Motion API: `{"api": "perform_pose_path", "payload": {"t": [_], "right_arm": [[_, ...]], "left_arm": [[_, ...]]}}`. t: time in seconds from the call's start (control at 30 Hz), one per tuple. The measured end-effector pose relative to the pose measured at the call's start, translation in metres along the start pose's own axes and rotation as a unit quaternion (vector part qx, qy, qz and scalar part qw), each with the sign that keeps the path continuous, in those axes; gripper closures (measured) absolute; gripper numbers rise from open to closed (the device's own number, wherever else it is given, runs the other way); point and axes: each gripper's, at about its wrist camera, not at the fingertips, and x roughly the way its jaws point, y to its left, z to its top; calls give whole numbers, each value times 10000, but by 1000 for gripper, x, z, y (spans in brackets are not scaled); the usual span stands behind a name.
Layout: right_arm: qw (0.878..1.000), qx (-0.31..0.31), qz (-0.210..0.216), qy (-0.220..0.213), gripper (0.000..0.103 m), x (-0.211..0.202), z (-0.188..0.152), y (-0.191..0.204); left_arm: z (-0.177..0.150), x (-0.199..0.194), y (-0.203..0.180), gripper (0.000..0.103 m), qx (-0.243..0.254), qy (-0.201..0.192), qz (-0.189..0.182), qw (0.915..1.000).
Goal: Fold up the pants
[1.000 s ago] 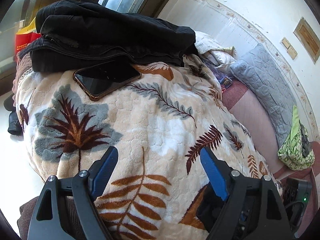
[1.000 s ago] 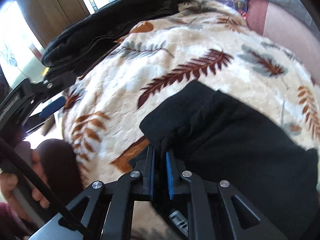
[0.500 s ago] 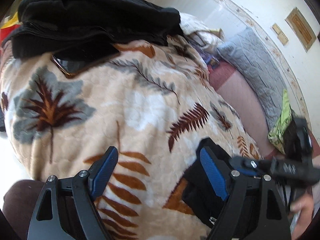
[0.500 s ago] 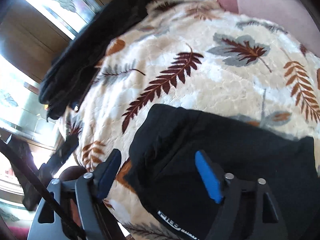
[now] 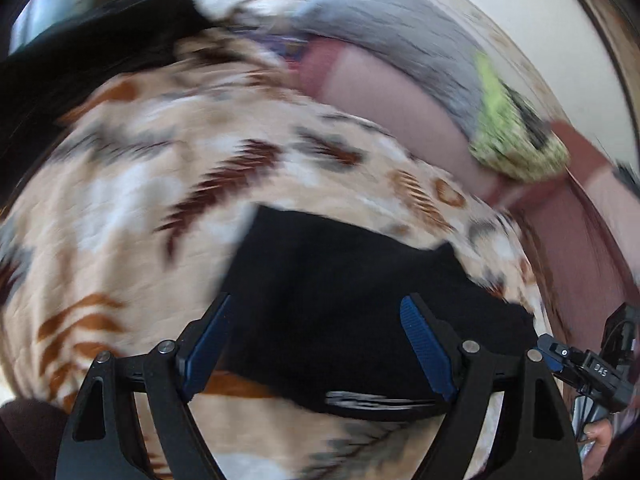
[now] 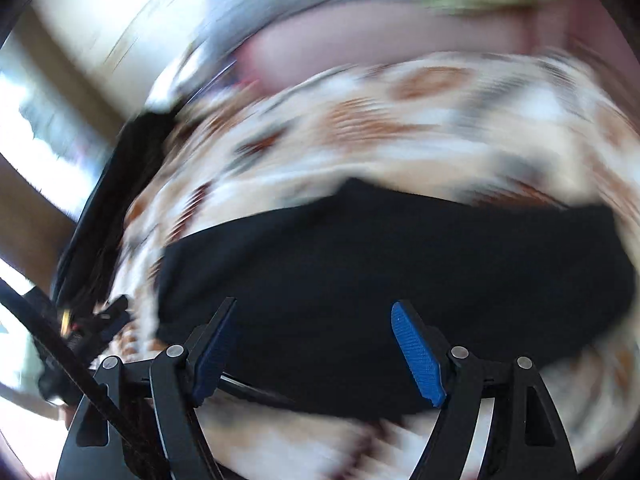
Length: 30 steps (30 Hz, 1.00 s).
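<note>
Nearest, left gripper (image 5: pixel 316 344) and right gripper (image 6: pixel 312 352): jaws spread wide, gripping nothing, poised over the cloth, probably to take hold for another fold. Just beyond, black pants (image 5: pixel 360 296) folded compactly near the bed's near edge, on the leaf-print blanket (image 5: pixel 168 184). Farther off, grey pillow (image 5: pixel 400 40), blurred.

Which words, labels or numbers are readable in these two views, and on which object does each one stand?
"DAS": small white letters, partly blurred, on the right gripper seen in the left wrist view.
White print on the lower edge of the black pants: motion-blurred, unreadable.
Right wrist view: no readable text.
</note>
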Motion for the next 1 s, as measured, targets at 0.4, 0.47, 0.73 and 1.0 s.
{"api": "perform_pose_path", "payload": {"t": [0.4,0.47,0.73,1.0], "right_arm": [[9645,2369,-90,-1163,20,-58,-36,-191],[9623,2470,-143,-1131,20,-48,-31,-198],[9677,1973,-838,-1330,20,-36,-22,-200],[9662,1882,-788,-1576,20,-27,-17,-207]], "left_arm": [[6,148,-287,19,2355,1885,-1608,9398],[-4,179,-322,19,2589,2206,-1592,9268],[-24,267,-398,20,3021,2734,-1470,9013],[-55,311,-436,19,3925,3134,-1466,8522]]}}
